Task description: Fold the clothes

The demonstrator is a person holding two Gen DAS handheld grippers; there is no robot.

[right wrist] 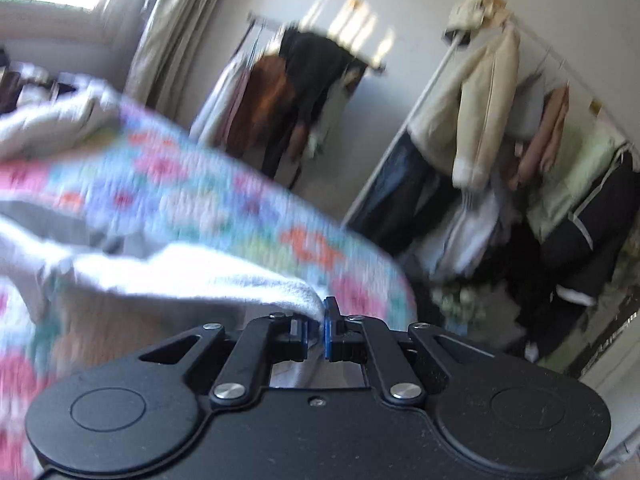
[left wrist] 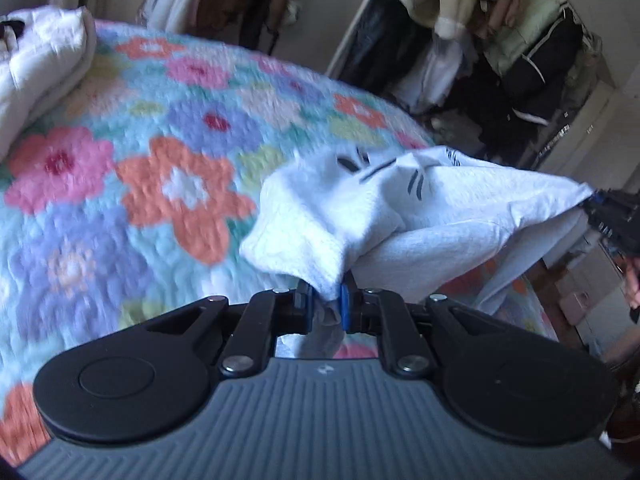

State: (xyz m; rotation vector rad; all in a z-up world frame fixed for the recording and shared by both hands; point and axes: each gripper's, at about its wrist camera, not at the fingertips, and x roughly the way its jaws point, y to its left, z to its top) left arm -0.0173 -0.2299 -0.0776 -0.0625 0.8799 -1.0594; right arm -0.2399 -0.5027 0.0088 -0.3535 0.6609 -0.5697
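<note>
the pale garment (left wrist: 400, 208) runs from the left gripper (left wrist: 326, 304), pinching one corner, toward 2 o'clock where the right gripper (right wrist: 318, 330) pinches the other.

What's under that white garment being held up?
Under the white garment lies the flowered blanket, showing all around it. The patch directly beneath is covered by the hanging cloth, so anything there can't be seen.
</note>
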